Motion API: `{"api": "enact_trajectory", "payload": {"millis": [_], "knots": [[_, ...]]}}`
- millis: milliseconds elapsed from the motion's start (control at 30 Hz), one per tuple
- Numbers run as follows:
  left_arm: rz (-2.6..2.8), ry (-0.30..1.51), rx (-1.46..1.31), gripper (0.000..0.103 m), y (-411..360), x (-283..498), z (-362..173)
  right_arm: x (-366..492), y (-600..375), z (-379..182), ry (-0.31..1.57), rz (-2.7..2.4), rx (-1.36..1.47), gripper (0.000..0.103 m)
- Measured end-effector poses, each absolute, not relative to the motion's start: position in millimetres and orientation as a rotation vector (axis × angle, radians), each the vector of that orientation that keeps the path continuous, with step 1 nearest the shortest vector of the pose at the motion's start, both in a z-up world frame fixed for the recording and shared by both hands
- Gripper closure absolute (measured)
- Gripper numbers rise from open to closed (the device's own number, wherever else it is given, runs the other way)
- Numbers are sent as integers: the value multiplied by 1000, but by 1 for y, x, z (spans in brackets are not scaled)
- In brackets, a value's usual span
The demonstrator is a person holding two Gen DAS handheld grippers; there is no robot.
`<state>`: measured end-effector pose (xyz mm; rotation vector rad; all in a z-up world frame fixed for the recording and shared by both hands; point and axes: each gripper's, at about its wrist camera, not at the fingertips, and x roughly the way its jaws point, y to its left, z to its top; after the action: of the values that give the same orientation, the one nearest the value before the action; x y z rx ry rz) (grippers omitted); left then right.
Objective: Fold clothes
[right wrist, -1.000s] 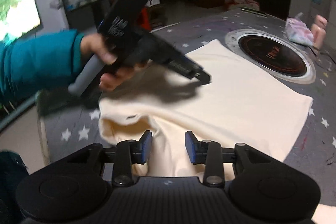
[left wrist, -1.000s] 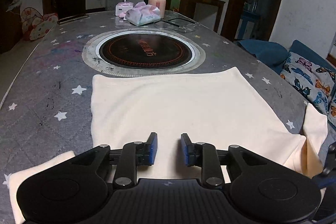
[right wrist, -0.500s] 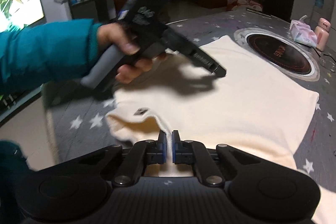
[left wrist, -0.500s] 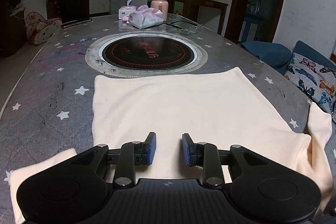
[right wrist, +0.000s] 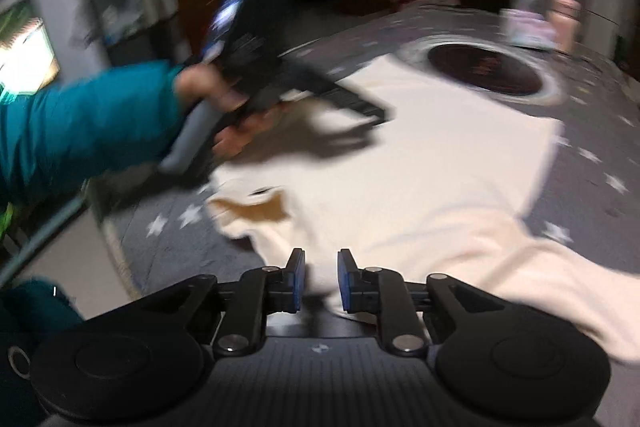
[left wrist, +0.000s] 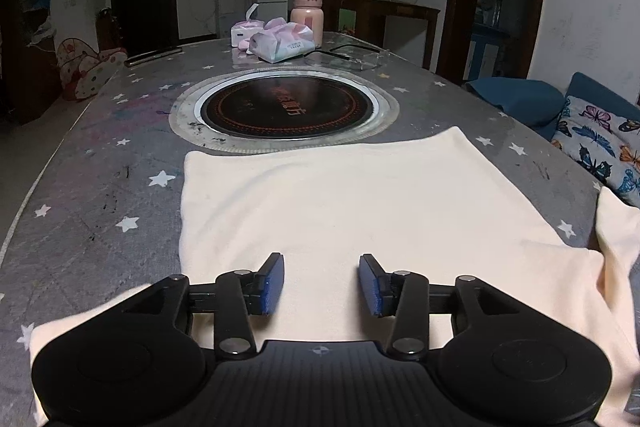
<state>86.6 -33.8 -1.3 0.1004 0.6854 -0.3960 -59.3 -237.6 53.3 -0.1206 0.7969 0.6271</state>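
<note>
Grey, star-printed table [left wrist: 80, 235] with a round cooktop [left wrist: 286, 107] inset carries a cream shirt [left wrist: 360, 211] spread flat between cooktop and near edge. Left gripper [left wrist: 321, 285] hovers over the near part of the shirt, jaws spread wide, holding nothing. Right gripper [right wrist: 321, 281] sits low by the right shoulder, jaws a little apart; its view is blurred, and no cloth shows between them. Risk, as I judge it: closing while moving this fast could miss the edge or drag the body askew. Collar [right wrist: 256, 207] faces the near edge, one sleeve [left wrist: 616, 227] bunched, body smooth.
</note>
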Motion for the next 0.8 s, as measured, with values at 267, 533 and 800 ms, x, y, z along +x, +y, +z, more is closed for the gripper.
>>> {"api": "enact_trajectory", "payload": {"millis": [267,533,800], "knots": [[-575,654,132,58,-64,35,11,-28,-344,60,760,179,61,86],[-713,637,176,57,-92,-24,11,12,-404,36,754,-61,120,85],[-773,668,202,56,-103,-50,-2,28,-406,21,768,-77,113,82]]}}
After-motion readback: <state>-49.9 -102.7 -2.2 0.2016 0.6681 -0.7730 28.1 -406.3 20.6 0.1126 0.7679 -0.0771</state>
